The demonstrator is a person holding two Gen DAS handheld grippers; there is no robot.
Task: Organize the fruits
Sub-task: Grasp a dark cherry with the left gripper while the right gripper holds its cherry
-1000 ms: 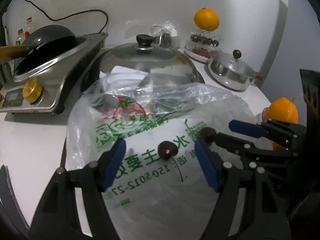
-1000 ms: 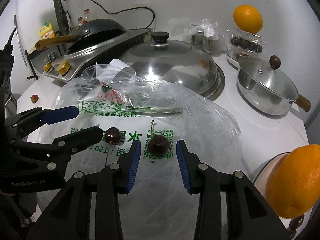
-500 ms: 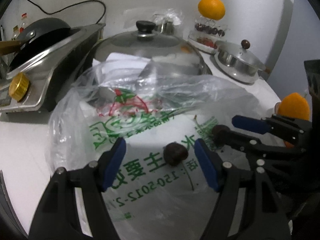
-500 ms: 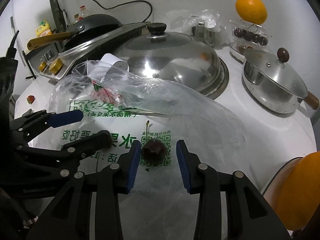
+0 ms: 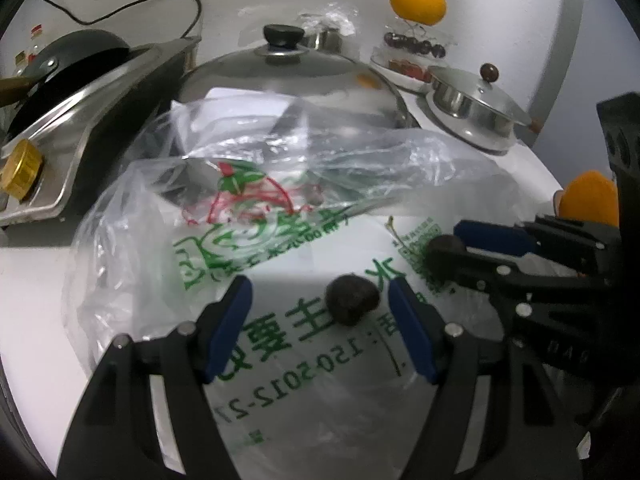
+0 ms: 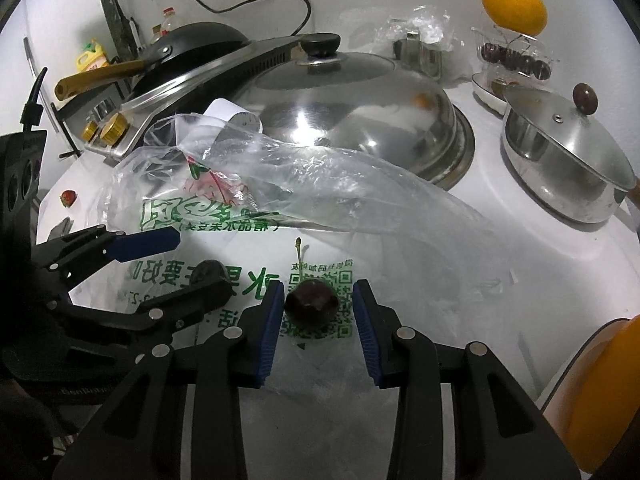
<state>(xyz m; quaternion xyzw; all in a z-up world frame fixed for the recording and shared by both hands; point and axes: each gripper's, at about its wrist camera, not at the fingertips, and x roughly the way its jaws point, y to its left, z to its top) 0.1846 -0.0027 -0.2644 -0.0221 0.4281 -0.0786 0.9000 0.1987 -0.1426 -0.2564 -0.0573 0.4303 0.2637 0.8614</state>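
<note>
Left gripper [image 5: 320, 316]: blue-padded fingers [image 5: 228, 320] spread wide around a dark, round cherry [image 5: 352, 305] lying on the clear, green-printed plastic bag [image 5: 256, 240]; gaps visible on both sides, nothing pinched.

Right gripper [image 6: 318, 322]: blue-padded fingers [image 6: 270, 330] spread narrowly, bracketing a second dark, stemmed cherry [image 6: 312, 306] on the same bag over its green printed square; near pad just beside or touching the fruit (cannot tell which), far pad apart. Not lifted.

Progress, as judged: partway. Both loose cherries framed for pickup, neither grasped yet; carrying and sorting of both left to do.

Containers, outward:
- Tiered wire fruit stand [image 6: 516, 56] at the back of the white surface [image 6: 520, 248]: round orange [image 6: 514, 4] on top, cluster of dark cherries [image 6: 514, 60] below, red fruit on its bottom dish (kind unclear).
- Nearer bowl at the right edge: second orange [image 5: 588, 200] resting in it, rim mostly cropped.
- Small red strawberry [image 6: 68, 198] loose at the far left of the surface, unsorted.
- Lidded steel saucepan [image 6: 560, 152], domed steel wok lid [image 6: 352, 108], black pan on a steel cooker [image 6: 188, 52]: contents hidden or none seen.
</note>
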